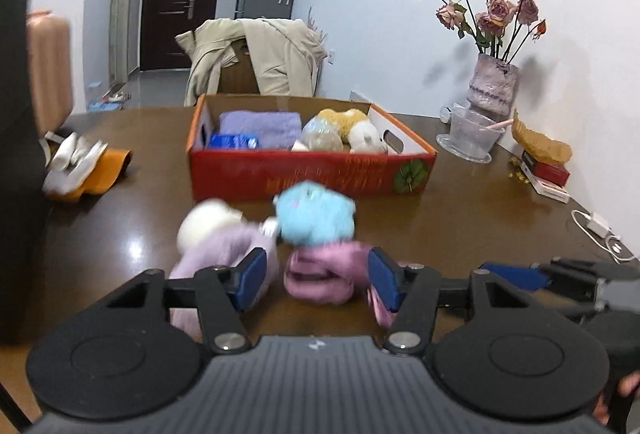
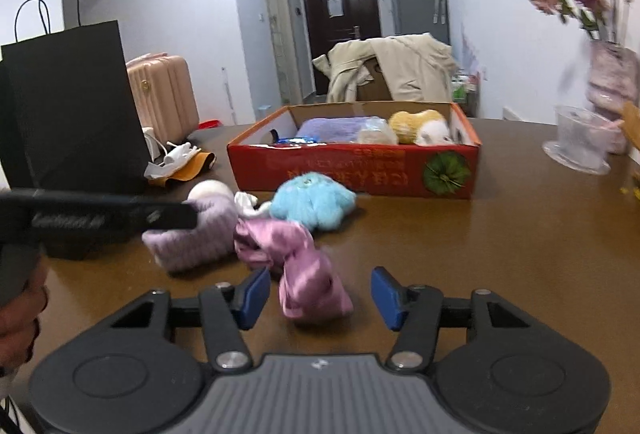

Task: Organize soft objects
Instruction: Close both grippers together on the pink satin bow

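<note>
A crumpled pink satin cloth (image 1: 316, 276) (image 2: 312, 290) lies on the brown table (image 1: 480, 218), just in front of both grippers. My left gripper (image 1: 319, 281) is open around one end of the cloth, its pads not pressing. My right gripper (image 2: 320, 298) is open around the other end, with a gap on each side. Behind the cloth lie a blue plush (image 1: 316, 218) (image 2: 312, 203) and a white plush in a lavender knit (image 1: 224, 254) (image 2: 196, 238). The red cardboard box (image 1: 312, 173) (image 2: 352, 173) holds a purple towel, a blue packet, a clear bag and a yellow-white plush.
A black paper bag (image 2: 72, 105) stands at the table's left, with an orange-and-white bundle (image 1: 84, 165) beside it. At the right are a vase of dried roses (image 1: 492, 89), a glass bowl (image 1: 470, 133), stacked boxes (image 1: 548, 169) and a white charger (image 1: 596, 222). A chair draped with a beige coat (image 1: 256, 53) stands behind the table.
</note>
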The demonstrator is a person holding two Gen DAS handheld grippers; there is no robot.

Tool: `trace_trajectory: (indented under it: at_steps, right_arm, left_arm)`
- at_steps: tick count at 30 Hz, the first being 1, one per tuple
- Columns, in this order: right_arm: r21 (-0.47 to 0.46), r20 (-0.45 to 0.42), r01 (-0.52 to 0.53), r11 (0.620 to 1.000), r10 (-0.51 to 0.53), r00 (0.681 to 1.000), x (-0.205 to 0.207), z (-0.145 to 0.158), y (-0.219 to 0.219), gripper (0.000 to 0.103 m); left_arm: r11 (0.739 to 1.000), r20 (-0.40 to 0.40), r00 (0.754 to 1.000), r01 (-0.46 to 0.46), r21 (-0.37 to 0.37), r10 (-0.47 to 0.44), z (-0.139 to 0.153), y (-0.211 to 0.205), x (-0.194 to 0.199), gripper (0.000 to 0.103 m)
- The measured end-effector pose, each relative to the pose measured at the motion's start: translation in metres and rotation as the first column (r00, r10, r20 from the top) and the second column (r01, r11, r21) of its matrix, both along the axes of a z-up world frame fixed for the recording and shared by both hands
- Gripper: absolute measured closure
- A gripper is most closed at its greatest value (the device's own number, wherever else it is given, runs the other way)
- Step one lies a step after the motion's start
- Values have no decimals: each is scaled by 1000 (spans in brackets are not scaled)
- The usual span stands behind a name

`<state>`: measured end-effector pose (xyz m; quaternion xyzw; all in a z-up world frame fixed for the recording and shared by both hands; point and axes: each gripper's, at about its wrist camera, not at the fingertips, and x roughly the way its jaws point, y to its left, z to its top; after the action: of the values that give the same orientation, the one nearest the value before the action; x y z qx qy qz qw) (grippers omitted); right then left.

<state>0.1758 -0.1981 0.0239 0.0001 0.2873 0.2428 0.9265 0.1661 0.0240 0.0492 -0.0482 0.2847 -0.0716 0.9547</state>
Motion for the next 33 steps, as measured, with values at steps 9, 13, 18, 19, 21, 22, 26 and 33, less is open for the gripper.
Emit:
trace_trajectory:
  at_steps: [9,13,18,19,21,22,26,33]
  right_arm:
    - [-22,-67,0,1000,-1,998,51,-27,-9,68]
    - [29,-85,42,999,-39,996,71,-30,-35,65]
    - [77,-118,-1,997,10,993,92,-39,-39,64]
    - [92,-128,-9,996,21,992,96,-42,-39,64]
    - [133,-152,-16,991,37,988,103,-49,-39,68]
    - [147,-158,-20,989,44,986,104,-50,-39,75]
    - [158,-155,-12,987,37,987,98,-45,-38,99]
    - [151,-85,34,988,-22,996,33,-11,-57,101]
  left_arm:
    - [990,-133,982,133,-40,-137,-42,-21,66,42]
    - [981,-114,976,175,-80,-183,-51,-26,64,35]
    - [980,-131,972,184,-80,-193,-67,-30,71,58]
    - [977,-137,970,190,-95,-201,-70,-29,74,70]
    - [976,-132,971,186,-116,-200,-70,-27,76,84]
    - [976,-128,972,182,-117,-197,-70,-27,76,88]
    - [978,-122,974,176,-116,-190,-61,-28,69,97]
    - [955,-38,961,265,-133,-273,-27,-45,24,97]
